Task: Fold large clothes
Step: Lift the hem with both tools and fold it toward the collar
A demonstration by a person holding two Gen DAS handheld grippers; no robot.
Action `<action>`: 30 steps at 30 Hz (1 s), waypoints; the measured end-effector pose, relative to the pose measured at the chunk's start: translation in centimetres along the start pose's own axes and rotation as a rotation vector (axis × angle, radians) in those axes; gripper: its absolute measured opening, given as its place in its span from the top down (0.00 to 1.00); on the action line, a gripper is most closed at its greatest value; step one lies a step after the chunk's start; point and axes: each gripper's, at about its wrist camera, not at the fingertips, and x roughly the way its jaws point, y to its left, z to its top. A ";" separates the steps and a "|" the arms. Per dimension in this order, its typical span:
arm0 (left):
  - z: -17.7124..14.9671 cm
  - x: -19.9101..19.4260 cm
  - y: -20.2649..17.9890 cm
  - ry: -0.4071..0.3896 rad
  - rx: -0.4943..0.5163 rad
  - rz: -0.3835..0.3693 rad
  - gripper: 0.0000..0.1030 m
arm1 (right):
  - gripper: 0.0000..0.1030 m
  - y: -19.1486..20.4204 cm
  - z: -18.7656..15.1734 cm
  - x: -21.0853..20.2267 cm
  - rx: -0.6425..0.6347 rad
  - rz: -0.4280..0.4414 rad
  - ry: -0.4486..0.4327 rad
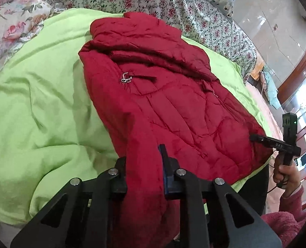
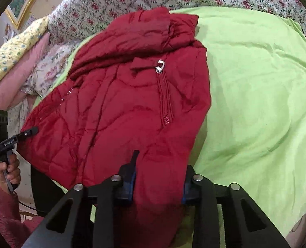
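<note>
Along the bed's near edge, on the green sheet [image 1: 39,107], the red jacket [image 1: 163,95] runs lengthwise away from both hands, its hem clenched by the left gripper [image 1: 144,165] and right gripper [image 2: 159,177].

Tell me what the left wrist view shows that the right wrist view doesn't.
Left wrist only: tiled floor and a wooden frame past the bed's edge.
Right wrist only: a gold-framed picture, a yellow floral pillow.
Both: the red puffer jacket on the green sheet, its hem clamped by the left hand-held gripper and right hand-held gripper, and its silver zipper pull.
</note>
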 end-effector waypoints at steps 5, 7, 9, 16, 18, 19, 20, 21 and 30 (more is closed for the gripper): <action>-0.1 -1.6 0.7 -0.036 -0.031 -0.028 0.86 | 0.78 -0.3 0.1 -1.8 0.028 0.093 -0.040; 0.0 -2.5 0.7 -0.058 -0.026 -0.034 0.86 | 0.78 -0.3 0.3 -2.2 0.027 0.123 -0.051; 0.6 -3.2 0.6 -0.079 -0.018 -0.039 0.87 | 0.79 -0.3 0.6 -2.8 0.023 0.158 -0.068; 4.2 -4.8 1.2 -0.195 -0.049 -0.095 0.88 | 0.81 -1.3 3.1 -4.9 0.060 0.280 -0.194; 5.3 -4.7 1.5 -0.220 -0.064 -0.108 0.88 | 0.82 -1.6 4.0 -5.0 0.074 0.290 -0.227; 6.1 -4.6 1.5 -0.231 -0.068 -0.110 0.88 | 0.82 -1.7 4.6 -5.0 0.081 0.296 -0.243; 6.5 -4.6 1.5 -0.240 -0.069 -0.110 0.88 | 0.82 -1.8 5.2 -5.0 0.084 0.298 -0.257; 7.3 -4.5 1.5 -0.250 -0.070 -0.110 0.88 | 0.82 -1.8 5.8 -5.0 0.083 0.296 -0.271; 11.6 -3.5 1.9 -0.318 -0.132 -0.086 0.88 | 0.82 -2.4 10.6 -4.9 0.108 0.278 -0.384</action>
